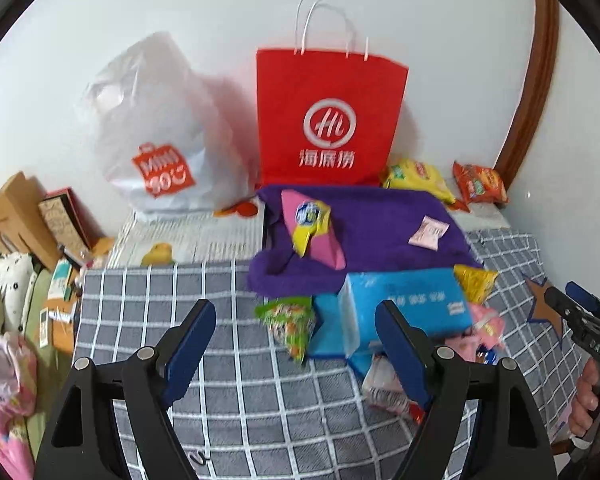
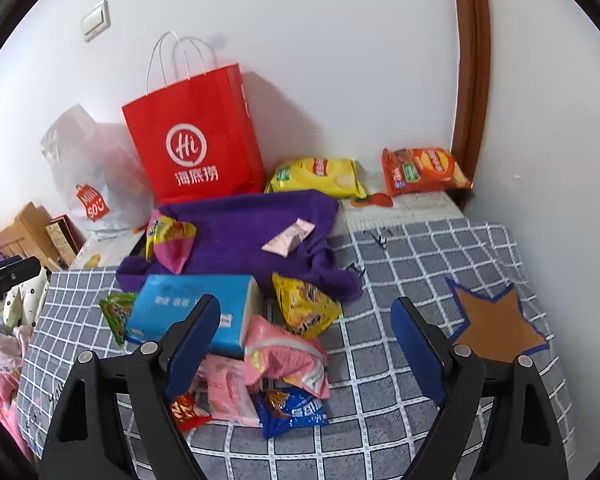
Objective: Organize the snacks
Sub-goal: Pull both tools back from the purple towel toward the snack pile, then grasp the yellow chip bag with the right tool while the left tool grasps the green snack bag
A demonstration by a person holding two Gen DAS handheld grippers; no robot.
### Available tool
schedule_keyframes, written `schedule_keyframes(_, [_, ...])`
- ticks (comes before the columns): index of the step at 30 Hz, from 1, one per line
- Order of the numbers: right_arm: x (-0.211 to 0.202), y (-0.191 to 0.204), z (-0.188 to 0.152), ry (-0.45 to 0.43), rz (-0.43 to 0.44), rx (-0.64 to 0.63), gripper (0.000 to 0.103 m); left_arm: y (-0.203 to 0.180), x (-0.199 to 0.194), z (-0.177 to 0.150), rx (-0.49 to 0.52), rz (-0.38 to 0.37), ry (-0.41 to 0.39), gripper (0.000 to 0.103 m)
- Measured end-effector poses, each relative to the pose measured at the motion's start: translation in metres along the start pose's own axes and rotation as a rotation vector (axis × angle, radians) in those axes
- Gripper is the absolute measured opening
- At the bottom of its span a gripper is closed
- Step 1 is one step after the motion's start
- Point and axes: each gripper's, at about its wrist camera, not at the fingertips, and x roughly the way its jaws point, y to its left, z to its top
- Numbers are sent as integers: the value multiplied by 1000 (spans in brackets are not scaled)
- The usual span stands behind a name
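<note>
Several snack packets lie on a grey checked cloth [image 1: 228,380] around a blue tissue pack [image 1: 404,304]. A green packet [image 1: 294,322] lies just ahead of my left gripper [image 1: 296,334], which is open and empty above the cloth. My right gripper [image 2: 306,334] is open and empty over a pink packet [image 2: 286,356], a blue packet [image 2: 290,410] and a yellow packet [image 2: 304,304]. A pink-and-yellow packet [image 2: 170,240] and a small pink sachet [image 2: 288,236] lie on a purple towel [image 2: 252,224]. Yellow [image 2: 316,176] and orange [image 2: 420,170] chip bags lie by the wall.
A red paper bag [image 1: 328,120] and a white plastic bag [image 1: 160,132] stand against the wall. A brown star patch [image 2: 496,328] is on the cloth at right. Boxes [image 1: 16,216] and bedding sit left of the cloth edge. A wooden door frame [image 2: 472,60] is at right.
</note>
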Motion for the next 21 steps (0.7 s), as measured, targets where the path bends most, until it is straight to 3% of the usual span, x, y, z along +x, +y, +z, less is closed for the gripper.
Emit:
schedule_keyframes(9, [48,-8,-9,67,2,-5,64,12,18,-17,-65,5,49,81])
schedule_keyframes(21, [120,-4,-9,165,34,-33,63,43,57,-23,-152,20,111,81])
